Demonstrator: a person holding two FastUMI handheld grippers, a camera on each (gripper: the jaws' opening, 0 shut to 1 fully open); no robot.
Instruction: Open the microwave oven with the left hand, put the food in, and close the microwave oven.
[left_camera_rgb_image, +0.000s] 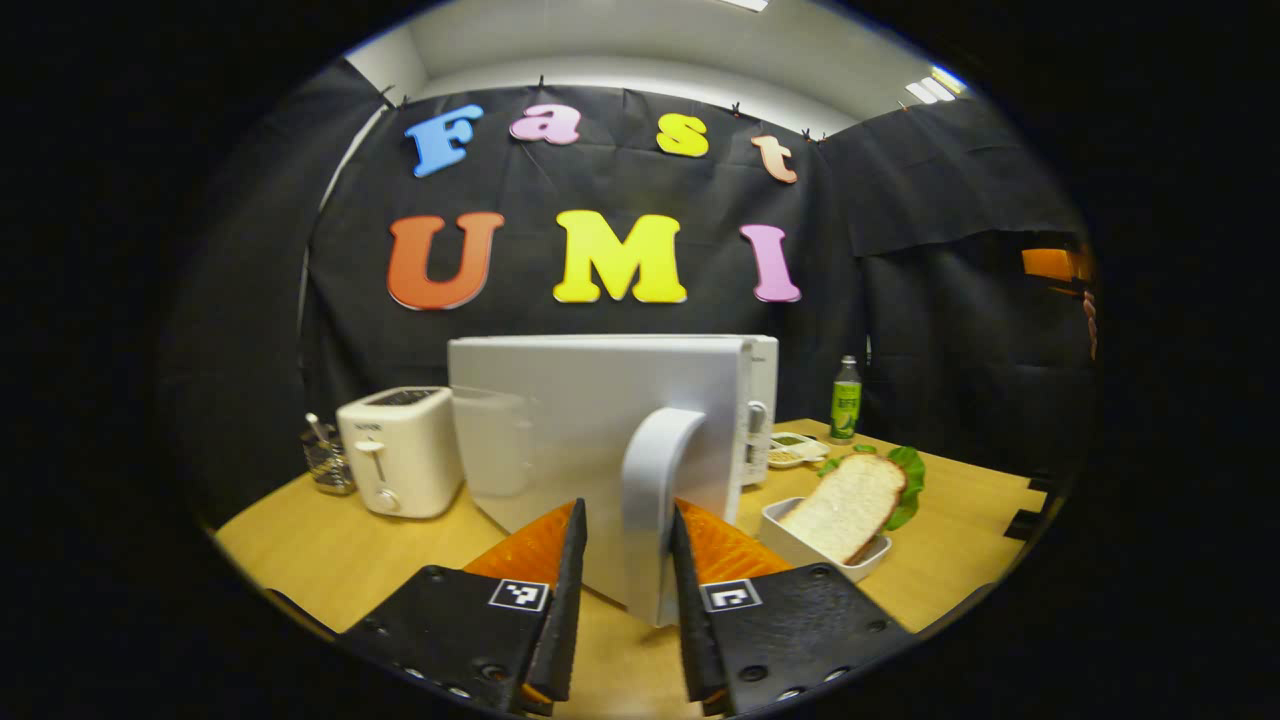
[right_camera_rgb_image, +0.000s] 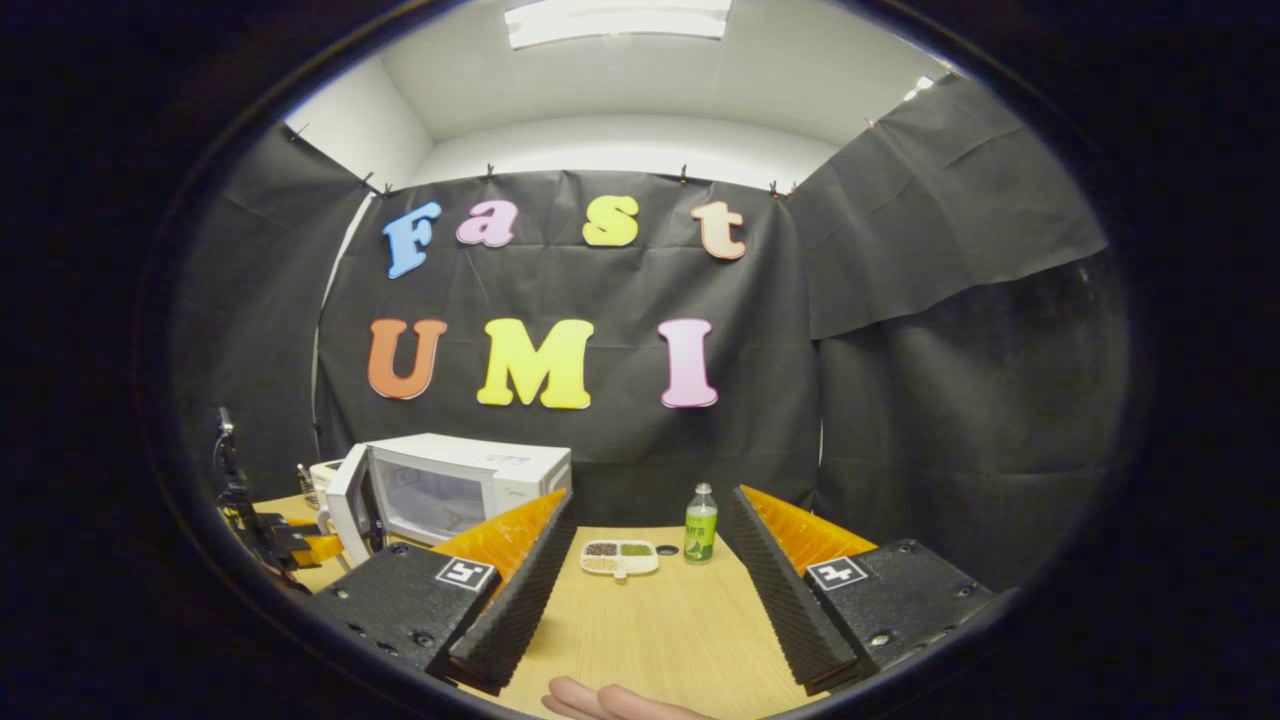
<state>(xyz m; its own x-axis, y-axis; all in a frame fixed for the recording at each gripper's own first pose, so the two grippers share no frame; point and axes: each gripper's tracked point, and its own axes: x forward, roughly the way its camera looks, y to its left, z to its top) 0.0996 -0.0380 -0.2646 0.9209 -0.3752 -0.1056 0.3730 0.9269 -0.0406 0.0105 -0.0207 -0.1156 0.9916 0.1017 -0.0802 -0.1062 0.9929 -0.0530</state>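
A: Left gripper?
B: I see it level, fingers around the microwave door handle, door swung open.
A: Right gripper?
B: Fingers wide apart, empty. Bread by the table's right edge.

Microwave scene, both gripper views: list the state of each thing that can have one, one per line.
Microwave door: swung open.
Door handle: between the left gripper's fingers, which look closed on it.
Right gripper: open, holding nothing.
Bread slice: leaning in a white dish on the table, not yet in the oven.
Toaster: lever up.
Green bottle: upright, capped.
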